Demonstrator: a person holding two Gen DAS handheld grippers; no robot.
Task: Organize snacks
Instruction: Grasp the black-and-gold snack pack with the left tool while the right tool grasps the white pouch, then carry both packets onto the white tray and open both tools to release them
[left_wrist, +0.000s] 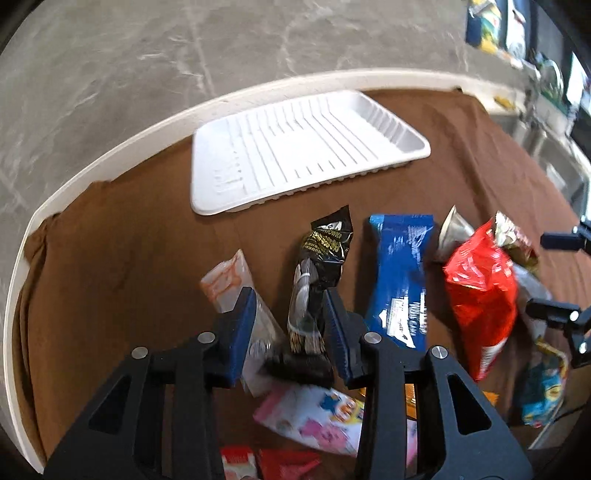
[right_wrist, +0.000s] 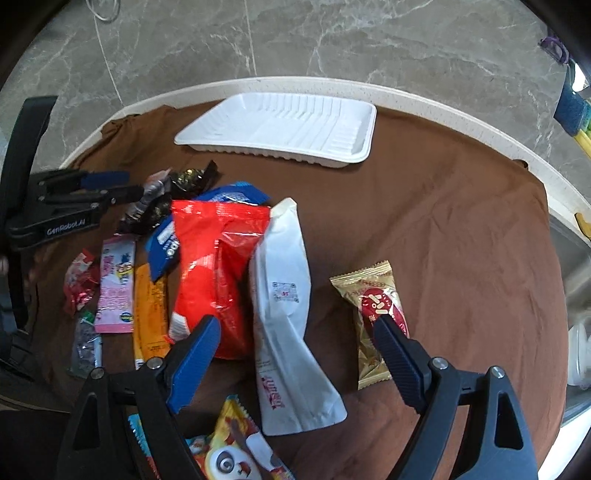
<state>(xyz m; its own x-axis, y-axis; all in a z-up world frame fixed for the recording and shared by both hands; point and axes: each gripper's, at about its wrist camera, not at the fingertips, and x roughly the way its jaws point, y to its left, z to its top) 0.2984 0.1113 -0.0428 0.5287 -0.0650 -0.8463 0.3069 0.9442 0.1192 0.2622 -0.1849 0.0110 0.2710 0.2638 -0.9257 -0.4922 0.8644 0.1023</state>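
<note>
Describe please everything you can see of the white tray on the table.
The white tray is a shallow rectangle with rounded corners, seemingly thin moulded plastic or foam. Parallel ribs cross its floor, and its outer wall is fluted. It holds nothing and lies flat on the brown cloth near the table's far edge, beyond the snack packets. Nothing touches it but the cloth.
</note>
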